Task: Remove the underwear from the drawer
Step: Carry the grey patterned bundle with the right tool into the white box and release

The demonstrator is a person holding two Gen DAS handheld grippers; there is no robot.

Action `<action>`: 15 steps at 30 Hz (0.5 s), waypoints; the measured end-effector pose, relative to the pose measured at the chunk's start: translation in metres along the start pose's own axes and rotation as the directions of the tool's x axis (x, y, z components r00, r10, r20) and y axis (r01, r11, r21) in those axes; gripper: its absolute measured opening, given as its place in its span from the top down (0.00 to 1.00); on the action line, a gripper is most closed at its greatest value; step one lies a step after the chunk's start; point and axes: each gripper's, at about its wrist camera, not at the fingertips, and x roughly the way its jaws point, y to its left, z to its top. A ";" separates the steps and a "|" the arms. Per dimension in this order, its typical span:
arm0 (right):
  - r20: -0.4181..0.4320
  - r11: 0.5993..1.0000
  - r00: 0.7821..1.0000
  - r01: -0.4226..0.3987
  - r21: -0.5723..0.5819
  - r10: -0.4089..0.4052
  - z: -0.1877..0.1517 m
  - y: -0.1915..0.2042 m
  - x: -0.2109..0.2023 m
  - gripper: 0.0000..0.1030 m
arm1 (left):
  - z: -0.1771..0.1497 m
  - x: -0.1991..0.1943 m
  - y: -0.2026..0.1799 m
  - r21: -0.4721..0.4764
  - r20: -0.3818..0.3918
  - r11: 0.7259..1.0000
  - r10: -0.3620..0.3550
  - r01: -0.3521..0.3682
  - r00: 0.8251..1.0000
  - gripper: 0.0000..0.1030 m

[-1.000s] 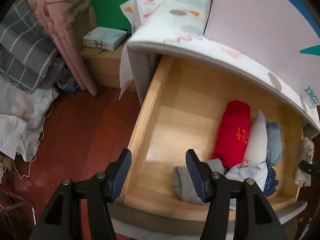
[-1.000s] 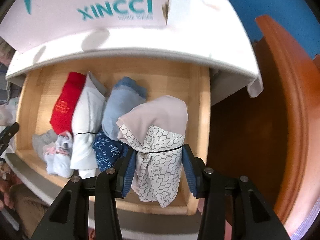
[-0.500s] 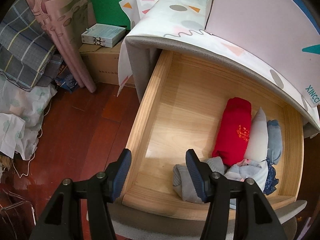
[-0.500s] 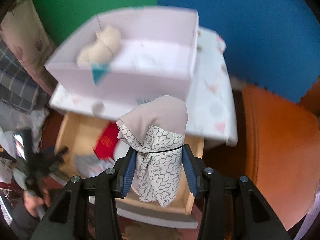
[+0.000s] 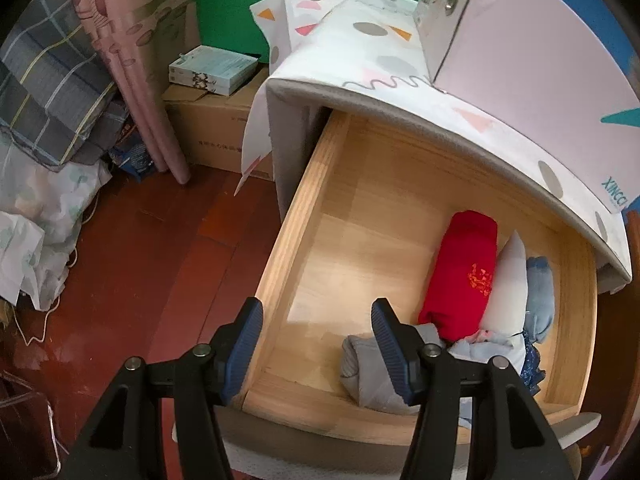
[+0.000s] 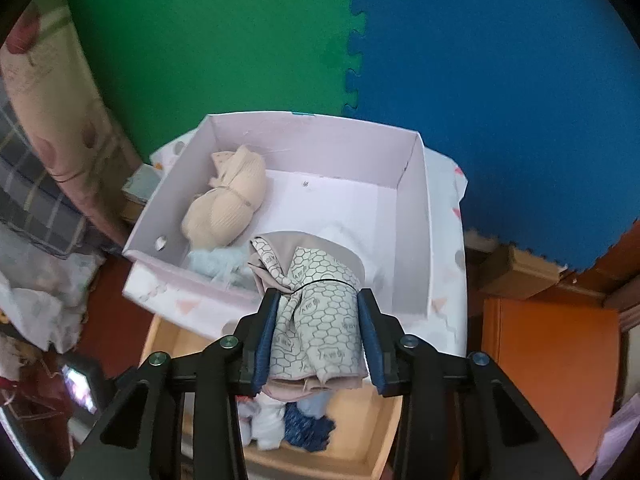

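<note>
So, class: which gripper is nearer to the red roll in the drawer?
Left. The left gripper hangs over the drawer's front corner, close to the red roll. The right gripper, its jaws closing on a patterned bundle, is up by the pink box.

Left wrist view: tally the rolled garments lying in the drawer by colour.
Red roll: 1
White roll: 1
Grey roll: 1
Blue rolls, one light, one pale, one dark patterned: 3
Total: 6
</note>
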 end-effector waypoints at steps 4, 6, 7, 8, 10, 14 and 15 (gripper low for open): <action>-0.017 0.999 0.999 0.037 0.009 -0.037 0.028 0.003 0.036 0.66 | -0.001 -0.001 0.002 0.000 0.008 1.000 -0.004 0.004 1.000 0.44; -0.039 0.998 0.997 0.062 0.014 -0.062 0.036 0.003 0.053 0.66 | 0.000 -0.001 0.004 -0.017 0.005 1.000 -0.015 0.015 1.000 0.44; -0.053 0.997 0.996 0.069 0.016 -0.068 0.039 0.002 0.063 0.66 | 0.000 -0.001 0.005 -0.021 0.006 1.000 -0.018 0.018 1.000 0.44; -0.065 0.997 0.995 0.078 0.018 -0.077 0.040 0.001 0.072 0.66 | 0.000 -0.001 0.006 -0.024 0.010 1.000 -0.020 0.020 1.000 0.44; -0.084 0.995 0.992 0.097 0.012 -0.095 0.040 0.000 0.085 0.65 | 0.000 -0.002 0.005 -0.021 0.013 0.999 -0.024 0.024 1.000 0.44; -0.106 0.994 0.989 0.105 0.010 -0.103 0.036 0.000 0.100 0.62 | 0.000 -0.001 0.006 -0.025 0.012 0.999 -0.031 0.031 0.999 0.44; -0.113 0.995 0.989 0.102 0.008 -0.100 0.033 0.001 0.101 0.62 | 0.000 -0.001 0.007 -0.030 0.012 0.999 -0.035 0.036 0.999 0.44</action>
